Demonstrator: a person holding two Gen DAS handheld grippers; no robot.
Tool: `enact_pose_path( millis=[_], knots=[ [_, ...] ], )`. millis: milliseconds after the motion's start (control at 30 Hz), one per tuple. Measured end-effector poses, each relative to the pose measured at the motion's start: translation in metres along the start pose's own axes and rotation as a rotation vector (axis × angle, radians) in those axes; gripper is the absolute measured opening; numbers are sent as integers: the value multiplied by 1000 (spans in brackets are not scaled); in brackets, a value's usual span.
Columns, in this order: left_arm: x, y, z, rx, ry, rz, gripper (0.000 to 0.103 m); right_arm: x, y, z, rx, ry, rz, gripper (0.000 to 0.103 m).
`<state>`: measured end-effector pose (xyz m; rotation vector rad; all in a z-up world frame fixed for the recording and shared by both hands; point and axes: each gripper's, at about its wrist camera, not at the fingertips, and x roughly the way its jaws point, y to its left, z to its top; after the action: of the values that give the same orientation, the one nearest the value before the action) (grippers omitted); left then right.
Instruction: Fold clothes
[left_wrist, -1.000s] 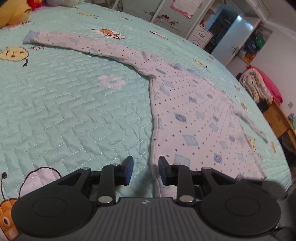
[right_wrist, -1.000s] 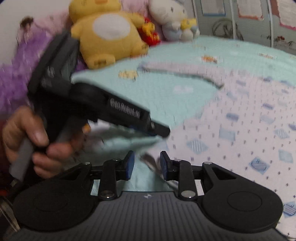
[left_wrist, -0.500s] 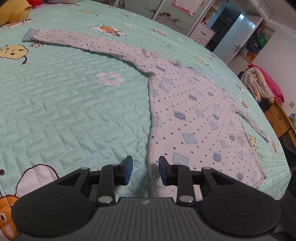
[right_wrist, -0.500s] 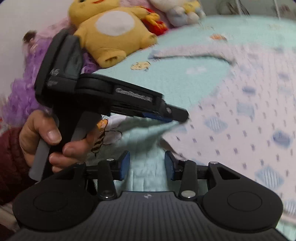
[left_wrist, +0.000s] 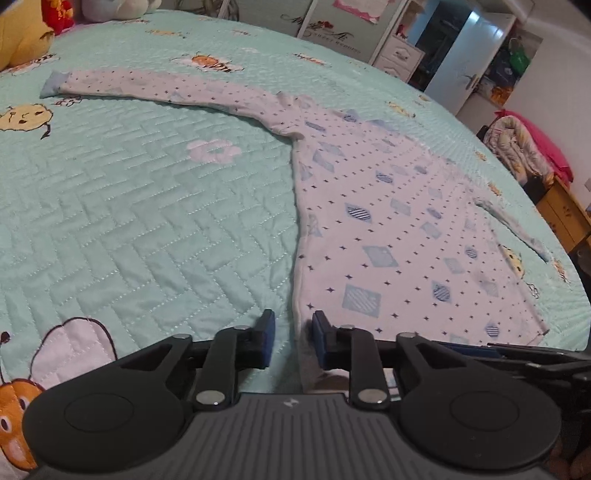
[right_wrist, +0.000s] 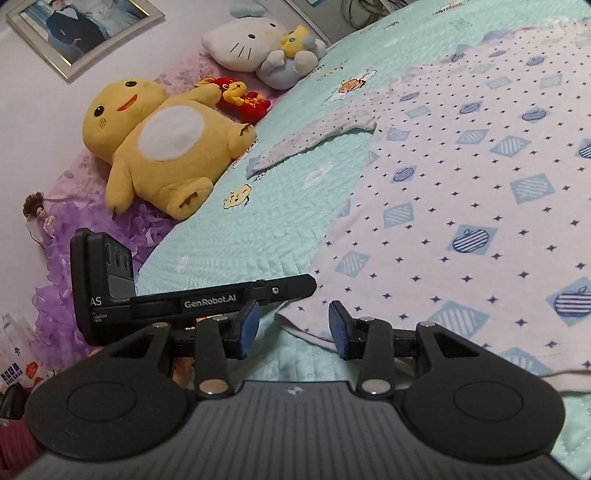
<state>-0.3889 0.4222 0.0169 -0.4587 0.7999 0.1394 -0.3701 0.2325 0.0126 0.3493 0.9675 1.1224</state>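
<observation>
A bed under a mint quilted cover fills the room; a framed picture hangs on the pale wall, white drawers (beside an open door) stand beyond.

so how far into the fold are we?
Barely started. Done: the patterned long-sleeved top lies spread flat on the quilt, sleeves out, no fold made. In hand: left gripper jaws are closing around the hem corner, not yet pressing; right gripper is open beside the hem. Left: both sleeves and the body fold.

Patterned shirt and plush toys lie on quilted bed
</observation>
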Motion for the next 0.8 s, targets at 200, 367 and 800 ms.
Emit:
enact_pose_path(
  millis=[200, 367, 800],
  knots=[
    [-2, 19, -2, -130, -1, -21, 10, 42, 6, 3, -60, 79, 13, 42],
    [-4, 4, -9, -131, -41, 40, 11, 43, 6, -5, -50, 99, 32, 42],
    [-26, 5, -1, -190, -130, -62, 37, 14, 11, -13, -35, 89, 38, 44]
  ],
)
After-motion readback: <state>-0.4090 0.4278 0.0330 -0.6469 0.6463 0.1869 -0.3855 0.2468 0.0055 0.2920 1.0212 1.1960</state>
